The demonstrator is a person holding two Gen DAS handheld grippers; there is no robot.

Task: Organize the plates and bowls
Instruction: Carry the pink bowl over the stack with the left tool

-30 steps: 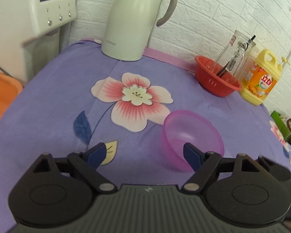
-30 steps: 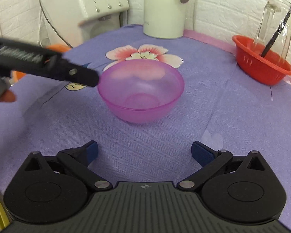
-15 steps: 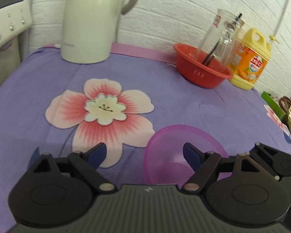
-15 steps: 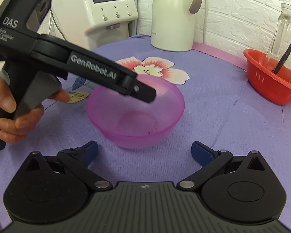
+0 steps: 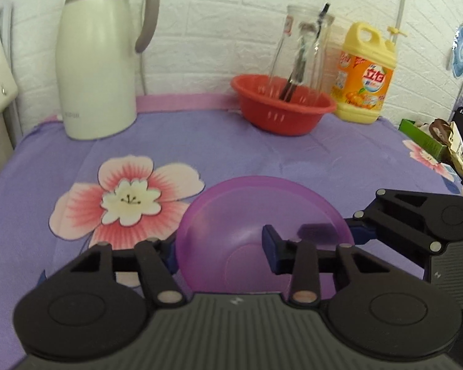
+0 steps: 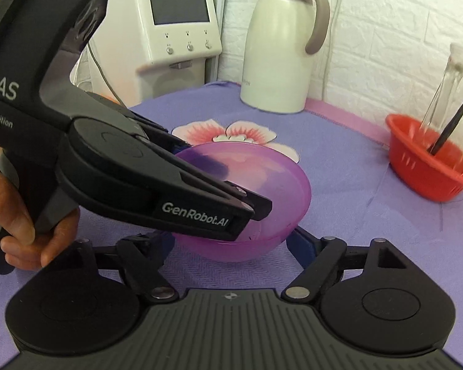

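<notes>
A translucent pink bowl (image 5: 247, 209) sits on the purple flowered cloth (image 5: 262, 154). My left gripper (image 5: 220, 249) straddles its left wall, one finger outside and the other finger (image 5: 270, 246) inside; the jaws are closing with a gap still showing at the inner pad. In the right wrist view the bowl (image 6: 277, 203) looks tipped, with the left gripper's finger (image 6: 256, 208) reaching over its rim. My right gripper (image 6: 233, 245) is open, its fingers flanking the bowl's near base. A hand (image 6: 18, 225) holds the left gripper's handle.
A white thermos jug (image 5: 98, 71) stands at the back left. A red basket (image 5: 281, 114) with a glass jar (image 5: 302, 49) and a yellow detergent bottle (image 5: 364, 74) stand at the back right. A white dispenser (image 6: 173, 30) stands beyond the table's left edge.
The left gripper swung over the bowl and its jaws narrowed around the left wall. The bowl now looks tipped. The right gripper sits closer to the bowl's base.
</notes>
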